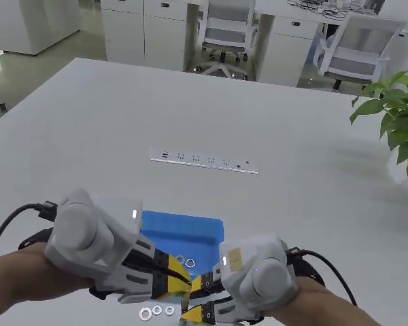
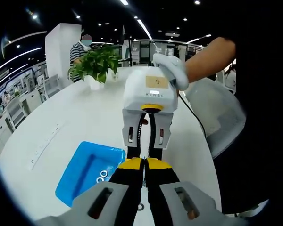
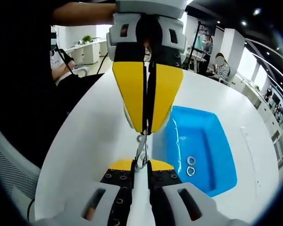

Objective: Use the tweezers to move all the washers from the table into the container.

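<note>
The left gripper (image 2: 142, 162) and right gripper (image 3: 140, 165) both pinch the tweezers (image 3: 141, 150) tight. They look to be after a washer (image 1: 145, 313) just below; next, the tips must go around it.

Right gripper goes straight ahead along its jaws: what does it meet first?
Probably the left gripper, whose yellow jaws face it just beyond the tweezers it grips; depth is unclear.

I could make out one piece of lettering, in the left gripper view, on the white housing of the right gripper (image 2: 142, 156). It was a short row of small grey capitals under a lit indicator and looked like "KENSE", though I wasn't sure of every letter. The tan sticker (image 2: 156, 82) above it was too blurred to read. Marks on the socket strip (image 1: 204, 161) in the worktop (image 1: 292, 204) were too small.
</note>
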Available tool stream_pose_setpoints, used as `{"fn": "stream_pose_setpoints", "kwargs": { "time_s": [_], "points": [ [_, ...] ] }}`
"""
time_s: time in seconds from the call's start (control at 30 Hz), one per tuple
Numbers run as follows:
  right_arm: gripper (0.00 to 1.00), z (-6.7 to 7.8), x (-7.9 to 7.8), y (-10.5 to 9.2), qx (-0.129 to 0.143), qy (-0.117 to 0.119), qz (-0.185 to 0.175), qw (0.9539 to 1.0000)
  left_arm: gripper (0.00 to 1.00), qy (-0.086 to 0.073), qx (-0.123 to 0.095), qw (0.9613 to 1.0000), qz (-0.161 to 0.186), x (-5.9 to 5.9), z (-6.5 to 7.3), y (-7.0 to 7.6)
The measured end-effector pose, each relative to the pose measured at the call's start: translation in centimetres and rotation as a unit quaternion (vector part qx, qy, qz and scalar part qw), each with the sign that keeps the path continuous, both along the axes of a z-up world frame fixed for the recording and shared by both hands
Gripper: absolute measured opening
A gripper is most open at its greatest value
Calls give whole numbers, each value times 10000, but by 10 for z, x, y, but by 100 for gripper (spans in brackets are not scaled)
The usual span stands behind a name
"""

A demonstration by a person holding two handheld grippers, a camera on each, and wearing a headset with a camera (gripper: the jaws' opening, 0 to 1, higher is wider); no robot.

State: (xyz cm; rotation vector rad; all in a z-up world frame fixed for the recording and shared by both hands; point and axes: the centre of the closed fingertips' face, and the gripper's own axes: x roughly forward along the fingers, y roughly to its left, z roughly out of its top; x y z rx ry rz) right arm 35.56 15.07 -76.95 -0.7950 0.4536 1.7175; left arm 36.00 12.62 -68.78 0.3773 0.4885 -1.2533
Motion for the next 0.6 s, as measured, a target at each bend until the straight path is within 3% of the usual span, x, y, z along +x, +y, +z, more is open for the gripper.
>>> {"fn": "stream_pose_setpoints", "kwargs": {
  "time_s": [0.6],
  "points": [
    [9, -2, 1, 0, 42, 305, -304, 9991, 5, 9, 23, 10000, 11, 2, -1, -1]
  ]
}}
